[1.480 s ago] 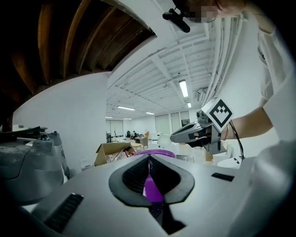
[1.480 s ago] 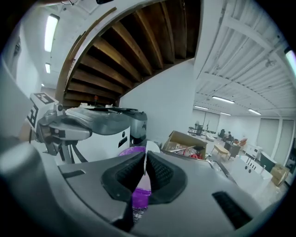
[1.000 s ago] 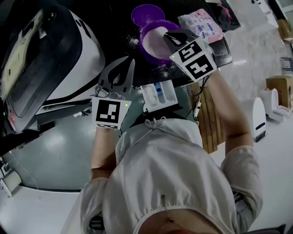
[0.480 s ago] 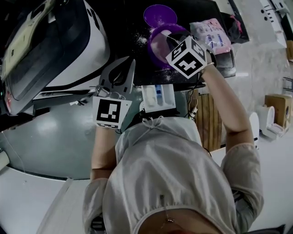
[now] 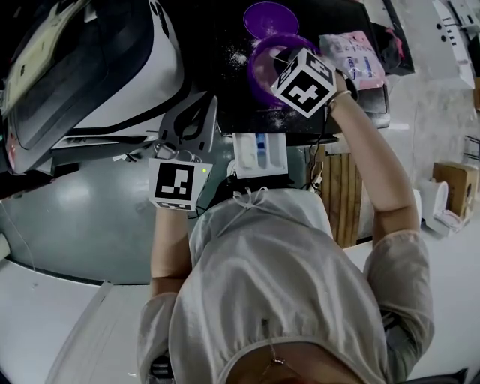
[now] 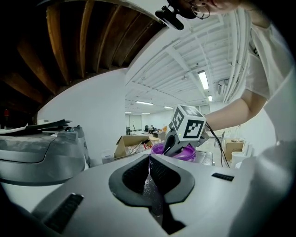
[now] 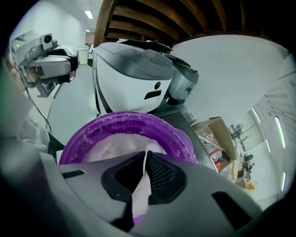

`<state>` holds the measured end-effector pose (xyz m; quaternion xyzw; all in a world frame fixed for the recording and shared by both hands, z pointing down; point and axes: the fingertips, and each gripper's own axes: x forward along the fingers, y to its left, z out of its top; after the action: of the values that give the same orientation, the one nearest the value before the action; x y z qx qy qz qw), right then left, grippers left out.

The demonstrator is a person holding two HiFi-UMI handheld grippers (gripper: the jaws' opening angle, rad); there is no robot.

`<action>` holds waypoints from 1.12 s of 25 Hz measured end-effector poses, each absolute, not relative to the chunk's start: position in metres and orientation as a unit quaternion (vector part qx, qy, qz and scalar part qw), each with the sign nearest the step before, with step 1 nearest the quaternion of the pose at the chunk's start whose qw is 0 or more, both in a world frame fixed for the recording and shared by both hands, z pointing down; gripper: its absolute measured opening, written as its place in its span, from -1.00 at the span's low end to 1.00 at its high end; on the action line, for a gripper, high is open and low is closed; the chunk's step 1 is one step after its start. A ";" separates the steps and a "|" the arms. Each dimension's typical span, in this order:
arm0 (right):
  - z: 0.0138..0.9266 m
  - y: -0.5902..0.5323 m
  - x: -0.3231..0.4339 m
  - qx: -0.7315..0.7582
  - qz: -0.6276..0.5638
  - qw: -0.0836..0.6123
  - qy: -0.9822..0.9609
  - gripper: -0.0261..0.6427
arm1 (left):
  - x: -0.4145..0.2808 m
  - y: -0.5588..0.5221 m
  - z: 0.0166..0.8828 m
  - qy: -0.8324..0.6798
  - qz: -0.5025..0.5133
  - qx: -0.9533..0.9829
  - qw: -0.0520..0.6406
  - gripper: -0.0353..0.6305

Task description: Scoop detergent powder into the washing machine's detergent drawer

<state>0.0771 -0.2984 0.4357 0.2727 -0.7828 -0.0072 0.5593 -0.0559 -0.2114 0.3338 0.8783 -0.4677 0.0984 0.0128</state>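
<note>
Detergent tub (image 7: pixel 125 121) is lying straight ahead of our right gripper (image 7: pixel 147 159), jaws pressed together; we are holding the left gripper (image 6: pixel 149 157), likewise closed, beside the detergent drawer (image 5: pixel 259 154).

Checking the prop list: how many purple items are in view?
2: a powder-filled purple tub under the right gripper, and a flat purple lid just beyond it. The gripper may hide more.

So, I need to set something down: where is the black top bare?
Bare black top lies between the white machine and the purple lid, with only spilled powder dusting it. The right end is crowded: purple tub, with the right gripper over it, and pink packet.
</note>
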 end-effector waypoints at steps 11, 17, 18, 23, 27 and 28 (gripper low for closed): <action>0.446 -0.282 0.067 0.192 0.056 0.552 -0.809 -0.89 | -0.070 -0.204 0.339 -0.488 0.101 0.867 0.024 -0.82; 0.443 -0.281 0.068 0.173 0.079 0.547 -0.815 -0.89 | -0.067 -0.200 0.336 -0.489 0.104 0.866 0.020 -0.82; 0.442 -0.279 0.068 0.168 0.086 0.544 -0.817 -0.89 | -0.066 -0.200 0.336 -0.490 0.105 0.865 0.020 -0.82; 0.437 -0.271 0.066 0.156 0.131 0.524 -0.827 -0.89 | -0.064 -0.196 0.335 -0.493 0.109 0.863 0.018 -0.82; 0.428 -0.268 0.066 0.159 0.176 0.502 -0.831 -0.89 | -0.061 -0.192 0.333 -0.496 0.110 0.861 0.015 -0.82; 0.426 -0.268 0.067 0.160 0.189 0.496 -0.832 -0.89 | -0.059 -0.191 0.332 -0.496 0.111 0.861 0.014 -0.82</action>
<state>0.0672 -0.2684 0.4258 0.1604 -0.8320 0.1893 0.4962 -0.0594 -0.1910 0.3317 0.8611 -0.4960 0.1106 0.0141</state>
